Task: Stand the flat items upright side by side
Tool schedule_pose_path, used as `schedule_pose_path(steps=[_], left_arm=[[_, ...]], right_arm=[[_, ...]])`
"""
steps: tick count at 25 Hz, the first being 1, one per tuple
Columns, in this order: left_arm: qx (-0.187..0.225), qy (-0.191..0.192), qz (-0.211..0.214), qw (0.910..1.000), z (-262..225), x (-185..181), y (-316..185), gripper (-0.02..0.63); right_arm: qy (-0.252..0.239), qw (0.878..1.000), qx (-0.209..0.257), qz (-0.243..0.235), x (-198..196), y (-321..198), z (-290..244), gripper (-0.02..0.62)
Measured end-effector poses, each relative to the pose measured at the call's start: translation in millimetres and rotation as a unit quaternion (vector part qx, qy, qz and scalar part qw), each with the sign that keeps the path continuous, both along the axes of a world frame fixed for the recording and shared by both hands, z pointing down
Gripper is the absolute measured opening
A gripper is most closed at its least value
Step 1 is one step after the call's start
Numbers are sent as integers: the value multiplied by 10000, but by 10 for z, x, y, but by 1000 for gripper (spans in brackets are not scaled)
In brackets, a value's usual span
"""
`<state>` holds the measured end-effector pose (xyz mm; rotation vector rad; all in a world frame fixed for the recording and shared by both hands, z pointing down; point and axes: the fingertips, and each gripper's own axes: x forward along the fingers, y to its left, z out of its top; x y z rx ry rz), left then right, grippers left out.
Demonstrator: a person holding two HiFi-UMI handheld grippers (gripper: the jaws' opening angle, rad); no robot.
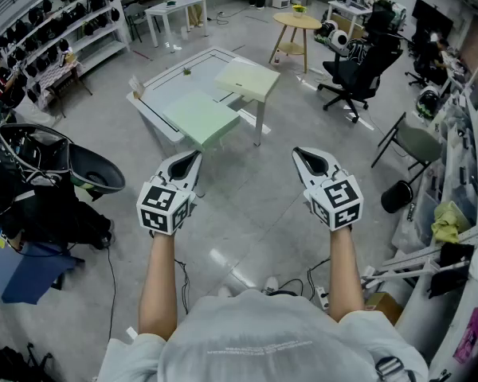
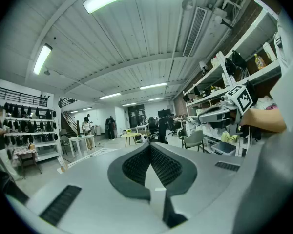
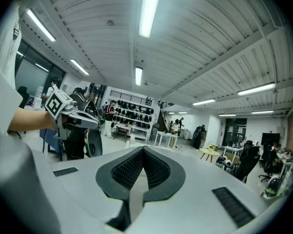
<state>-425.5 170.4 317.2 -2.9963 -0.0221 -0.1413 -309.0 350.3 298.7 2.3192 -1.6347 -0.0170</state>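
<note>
- The left gripper (image 1: 193, 158) was held out level over the bare floor. Its jaws were fully closed, pad against pad, with nothing between them.
- The right gripper (image 1: 299, 154) was held beside it, well apart. Its jaws were likewise closed and empty.
- A green panel (image 1: 201, 118) lay flat at the near edge of the white table (image 1: 161, 82), ahead of both grippers and well apart from them.
- A cream panel (image 1: 248, 78) lay flat at the table's right corner, just beyond the green panel.

Nothing legible appeared; a faint printed line on the person's grey shirt (image 1: 259, 346) was too small to read.
</note>
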Motion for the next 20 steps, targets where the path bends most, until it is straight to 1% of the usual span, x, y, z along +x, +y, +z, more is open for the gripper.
schedule_pose_path(steps=[5, 9, 12, 16, 18, 20], left_arm=[[215, -41, -43, 9998, 36, 40, -61, 20], [186, -49, -78, 9998, 69, 156, -5, 19], [223, -116, -145, 9996, 90, 301, 82, 20], [259, -182, -278, 9991, 102, 589, 212, 18], [211, -209, -360, 9989, 125, 736, 276, 20], [66, -221, -473, 9986, 159, 866, 310, 18]], right_arm=[[64, 10000, -48, 21, 59, -14, 36, 26], [177, 9998, 64, 104, 227, 59, 22, 26], [84, 9998, 154, -50, 387, 125, -4, 26], [-7, 9994, 256, -214, 693, 287, -9, 26], [-33, 9992, 186, -340, 842, 351, 41, 26], [-29, 9987, 121, -491, 980, 396, 99, 26]])
